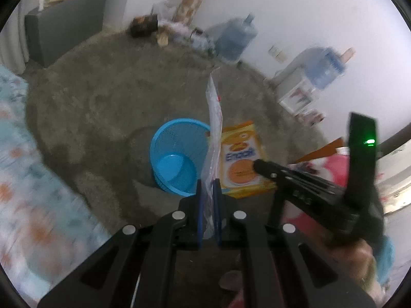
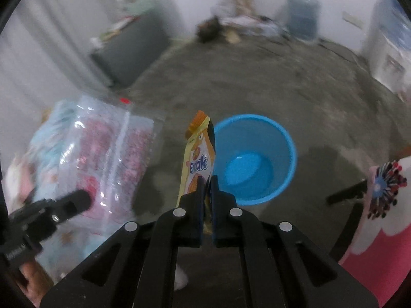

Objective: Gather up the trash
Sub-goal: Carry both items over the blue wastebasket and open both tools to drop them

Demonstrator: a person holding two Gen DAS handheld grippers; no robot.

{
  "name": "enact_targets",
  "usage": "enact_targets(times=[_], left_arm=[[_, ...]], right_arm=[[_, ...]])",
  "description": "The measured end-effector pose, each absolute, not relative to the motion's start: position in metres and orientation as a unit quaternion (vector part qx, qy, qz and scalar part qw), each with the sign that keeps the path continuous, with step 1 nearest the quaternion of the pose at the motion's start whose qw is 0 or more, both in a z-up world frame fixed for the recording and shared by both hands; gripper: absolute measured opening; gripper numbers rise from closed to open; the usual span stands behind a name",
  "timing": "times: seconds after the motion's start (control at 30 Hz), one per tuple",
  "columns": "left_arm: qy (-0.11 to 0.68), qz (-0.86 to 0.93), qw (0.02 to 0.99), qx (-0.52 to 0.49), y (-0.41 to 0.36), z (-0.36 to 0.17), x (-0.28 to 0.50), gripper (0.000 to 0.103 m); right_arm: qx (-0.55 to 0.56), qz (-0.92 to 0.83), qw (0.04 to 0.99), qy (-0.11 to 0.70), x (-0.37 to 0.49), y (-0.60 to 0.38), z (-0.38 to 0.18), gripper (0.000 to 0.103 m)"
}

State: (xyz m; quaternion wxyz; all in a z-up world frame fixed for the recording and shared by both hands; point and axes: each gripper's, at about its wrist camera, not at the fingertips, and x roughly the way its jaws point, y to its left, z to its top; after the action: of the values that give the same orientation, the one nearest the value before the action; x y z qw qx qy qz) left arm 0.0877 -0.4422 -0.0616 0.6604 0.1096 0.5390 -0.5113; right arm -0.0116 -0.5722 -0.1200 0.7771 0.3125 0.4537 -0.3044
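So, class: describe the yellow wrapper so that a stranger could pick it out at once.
Find the blue basket on the grey floor. The right gripper holds the yellow wrapper just beside it. Unlike the clear plastic bag, it is opaque, with blue lettering.

Right gripper (image 2: 207, 179) pinching yellow wrapper (image 2: 197, 159) beside blue basket (image 2: 290, 141).

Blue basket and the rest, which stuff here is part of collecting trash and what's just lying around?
Part of the job:
- blue basket, empty
- yellow snack wrapper, clamped in right gripper
- clear plastic bag, clamped in left gripper

Just lying about:
- water jugs
- grey cabinet
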Motion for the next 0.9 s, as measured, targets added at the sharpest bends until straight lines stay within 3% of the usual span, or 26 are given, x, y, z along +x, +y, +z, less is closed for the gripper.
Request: enact_targets(times=[0.1,0.13,0.17,0.2,0.23,0.37,0.57,0.73,0.9], left_arm=[[0.561,-0.486,0.657,0.13,-0.499,-0.101,0.088,0.011],[0.565,-0.48,0.658,0.132,-0.51,-0.108,0.087,0.016],[0.568,-0.471,0.66,0.137,-0.518,-0.115,0.085,0.033],[0.569,-0.459,0.666,0.146,-0.524,-0.121,0.083,0.048],[0.565,-0.444,0.678,0.155,-0.529,-0.127,0.082,0.051],[0.546,-0.464,0.677,0.168,-0.528,-0.121,0.073,0.064],[0.527,-0.468,0.693,0.15,-0.498,-0.08,0.073,0.068],[0.481,-0.494,0.709,0.146,-0.44,-0.01,0.056,0.07],[0.425,-0.506,0.734,0.158,-0.353,0.04,0.034,0.07]], right_arm=[[0.338,-0.342,0.757,0.442,-0.015,-0.609,-0.145,0.008],[0.344,-0.356,0.751,0.438,-0.016,-0.619,-0.153,0.018],[0.356,-0.37,0.741,0.434,-0.018,-0.631,-0.165,0.026],[0.367,-0.378,0.733,0.431,-0.02,-0.633,-0.169,0.046],[0.385,-0.386,0.723,0.424,-0.024,-0.64,-0.176,0.057],[0.414,-0.393,0.719,0.398,-0.034,-0.64,-0.175,0.059],[0.385,-0.387,0.755,0.363,-0.043,-0.615,-0.139,0.068],[0.311,-0.372,0.806,0.342,-0.023,-0.588,-0.099,0.094],[0.204,-0.368,0.842,0.337,0.009,-0.519,-0.055,0.095]])
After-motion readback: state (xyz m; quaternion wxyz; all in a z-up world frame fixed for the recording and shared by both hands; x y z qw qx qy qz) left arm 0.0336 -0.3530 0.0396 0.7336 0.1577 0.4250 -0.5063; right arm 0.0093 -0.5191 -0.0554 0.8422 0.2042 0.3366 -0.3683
